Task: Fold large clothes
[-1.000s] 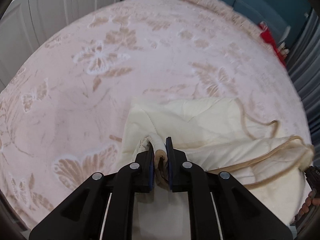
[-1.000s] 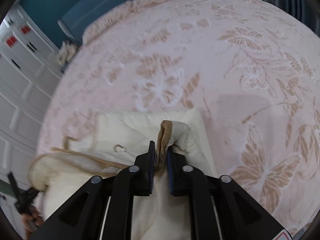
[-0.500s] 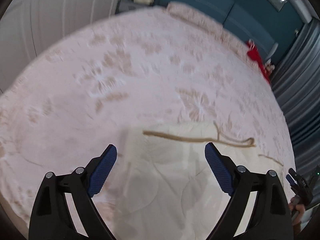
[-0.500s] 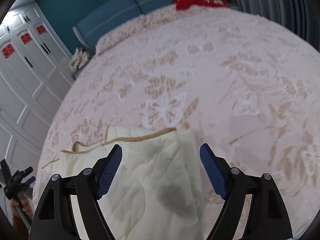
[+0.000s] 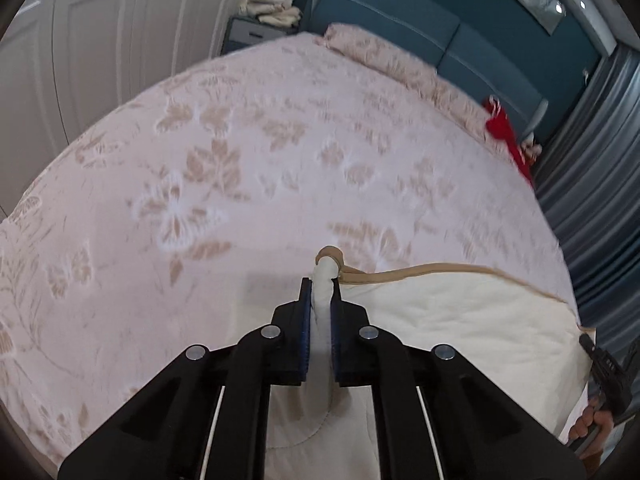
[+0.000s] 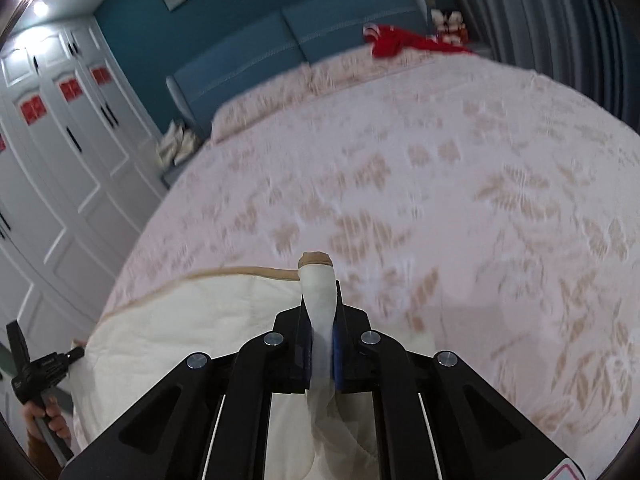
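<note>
Teal walls [image 6: 132, 40] and a padded blue headboard [image 6: 320, 36] close off the far end of the room, with white panelled wardrobe doors [image 6: 68, 152] along one side and grey pleated curtains [image 5: 600, 184] along the other. Between them lies the bed [image 5: 248, 168], covered in a pale pink spread with tan butterflies and leaves. Something red [image 6: 404, 42] sits at the head end, near the curtains.

On the near part of the bed is the cream quilted garment [image 5: 452, 320], edged with a tan binding [image 5: 440, 269]. I hold it along that bound edge at two corners. My left gripper [image 5: 321, 284] has just closed its jaws, and they now pinch a bunched fold of the cream cloth, with a knob of tan binding poking out past the tips. My right gripper [image 6: 320, 296] has just closed likewise and grips the other corner, a roll of cream fabric standing up between the blue pads [image 6: 338, 340]. The bound edge runs taut from one grip to the other, and the cloth hangs down from it toward me.

In the left wrist view my right hand shows at the lower right edge, wrapped round its black handle; in the right wrist view my left hand [image 6: 48, 416] appears at the lower left, doing the same.
</note>
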